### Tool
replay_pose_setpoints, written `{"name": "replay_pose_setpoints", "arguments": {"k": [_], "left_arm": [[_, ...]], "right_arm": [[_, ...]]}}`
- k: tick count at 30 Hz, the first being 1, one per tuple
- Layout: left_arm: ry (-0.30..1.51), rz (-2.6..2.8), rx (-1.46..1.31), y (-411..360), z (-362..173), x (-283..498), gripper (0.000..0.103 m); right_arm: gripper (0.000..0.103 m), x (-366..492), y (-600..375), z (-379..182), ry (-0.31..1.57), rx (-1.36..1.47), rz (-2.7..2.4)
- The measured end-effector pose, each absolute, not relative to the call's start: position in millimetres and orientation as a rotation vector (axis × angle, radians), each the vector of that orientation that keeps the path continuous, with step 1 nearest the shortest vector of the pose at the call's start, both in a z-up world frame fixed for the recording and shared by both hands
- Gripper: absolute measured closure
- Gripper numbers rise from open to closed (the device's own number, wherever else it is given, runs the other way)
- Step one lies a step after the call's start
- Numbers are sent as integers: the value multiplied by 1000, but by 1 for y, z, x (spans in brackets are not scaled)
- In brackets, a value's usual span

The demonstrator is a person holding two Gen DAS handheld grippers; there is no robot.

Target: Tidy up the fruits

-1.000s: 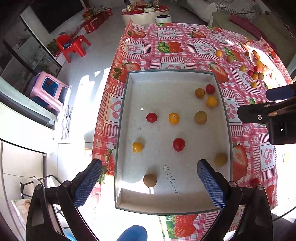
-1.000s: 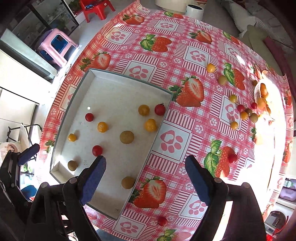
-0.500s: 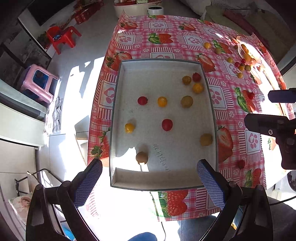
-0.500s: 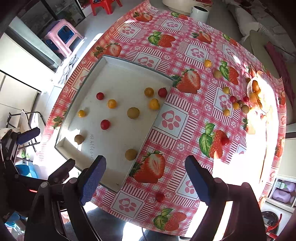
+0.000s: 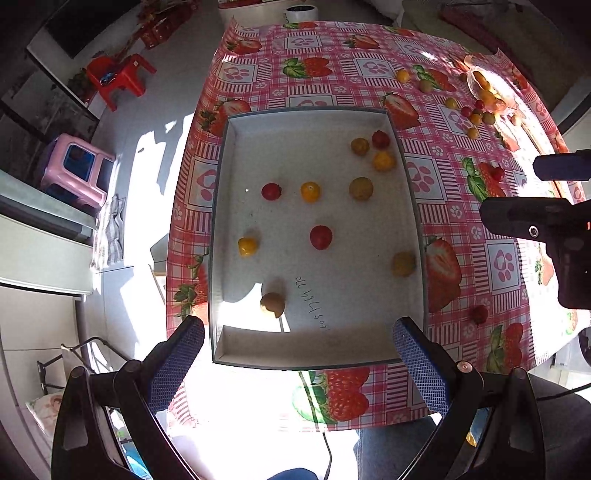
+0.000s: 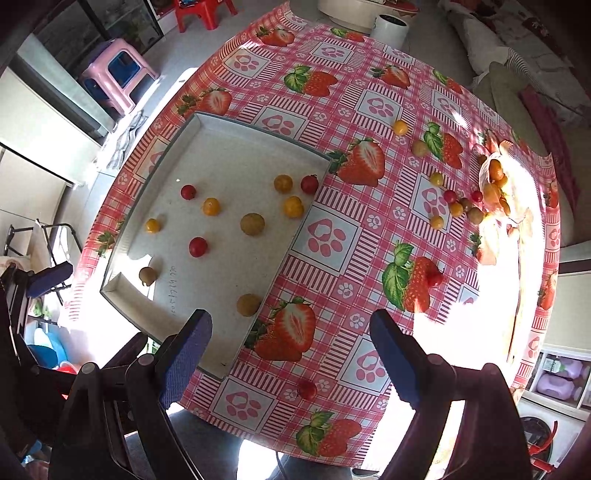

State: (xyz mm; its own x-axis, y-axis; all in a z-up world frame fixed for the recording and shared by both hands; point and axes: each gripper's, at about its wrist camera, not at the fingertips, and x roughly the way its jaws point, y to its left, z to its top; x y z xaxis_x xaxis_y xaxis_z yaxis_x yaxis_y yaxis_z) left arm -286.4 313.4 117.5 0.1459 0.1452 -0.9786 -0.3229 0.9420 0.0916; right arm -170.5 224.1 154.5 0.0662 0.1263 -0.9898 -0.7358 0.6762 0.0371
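Observation:
A shallow white tray (image 5: 413, 206) (image 6: 207, 122) lies on a strawberry-print tablecloth (image 6: 373, 103) and holds several small red, orange and brownish fruits, such as a red one (image 5: 320, 237) (image 6: 198, 246). More fruits lie loose on the cloth at the far right beside a sunlit dish (image 6: 496, 184) (image 5: 484, 88). A red fruit (image 6: 307, 389) (image 5: 479, 314) sits near the table's front edge. My left gripper (image 5: 298, 360) hangs high over the tray's near end, open and empty. My right gripper (image 6: 291, 360) hovers open and empty over the cloth right of the tray.
The right gripper's black body (image 5: 546, 218) shows at the right edge of the left wrist view. Off the table stand a pink stool (image 6: 118, 77), a red chair (image 5: 118, 77) and a white bin (image 6: 390, 27). A person's legs (image 5: 399, 454) are at the near edge.
Both grippers have risen and drawn back toward the near table edge, so the tray and table look smaller. No fruit has moved; both stay open.

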Motion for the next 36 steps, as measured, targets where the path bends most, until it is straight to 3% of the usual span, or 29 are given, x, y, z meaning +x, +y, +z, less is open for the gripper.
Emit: {"name": "replay_pose_setpoints", "arguments": {"k": [36], "left_arm": [[1367, 314, -108, 304, 123, -288, 0]], "right_arm": [[13, -177, 220, 151, 1381, -530, 668]]}}
